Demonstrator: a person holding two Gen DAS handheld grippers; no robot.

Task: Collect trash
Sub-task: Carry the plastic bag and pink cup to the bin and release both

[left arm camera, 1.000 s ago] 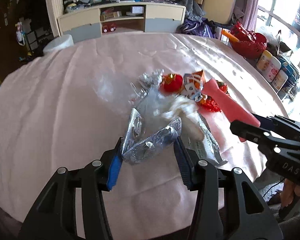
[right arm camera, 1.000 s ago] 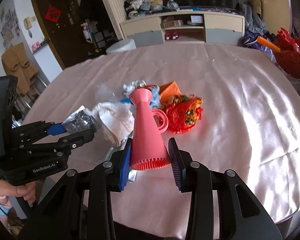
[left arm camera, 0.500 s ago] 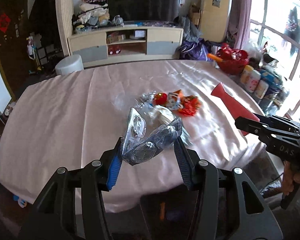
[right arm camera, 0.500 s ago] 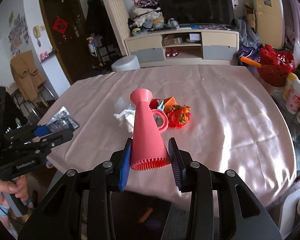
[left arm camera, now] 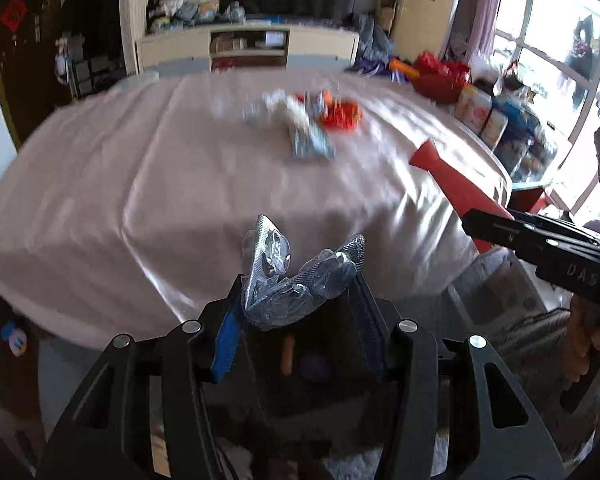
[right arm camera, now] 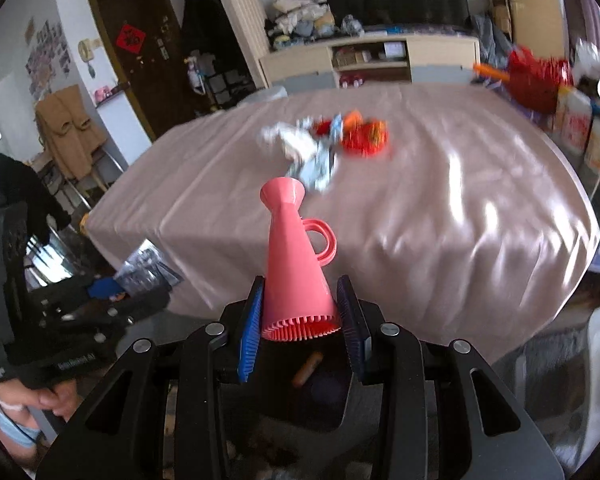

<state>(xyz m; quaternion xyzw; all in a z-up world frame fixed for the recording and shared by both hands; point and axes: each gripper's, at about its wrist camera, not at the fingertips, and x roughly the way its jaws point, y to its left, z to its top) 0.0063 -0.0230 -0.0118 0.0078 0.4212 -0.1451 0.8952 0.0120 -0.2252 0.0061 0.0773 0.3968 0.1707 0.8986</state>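
Note:
My left gripper (left arm camera: 296, 316) is shut on a crumpled silver foil wrapper (left arm camera: 296, 284), held off the near edge of the table. It also shows in the right wrist view (right arm camera: 148, 272). My right gripper (right arm camera: 300, 312) is shut on a pink cone-shaped cup with a ring handle (right arm camera: 298, 256); the cup shows in the left wrist view (left arm camera: 456, 188). A blurred pile of trash (left arm camera: 304, 120) lies far back on the pink tablecloth (left arm camera: 140, 184); the right wrist view shows the pile too (right arm camera: 328, 140).
A dark bin opening with an orange item inside lies below my grippers (right arm camera: 308, 364). Bottles and a red basket (left arm camera: 440, 76) stand along the table's right side. A TV cabinet (left arm camera: 244, 48) is behind the table.
Both grippers have pulled back from the table with their loads, from over the trash pile to beyond the near edge. The pile has stayed on the cloth.

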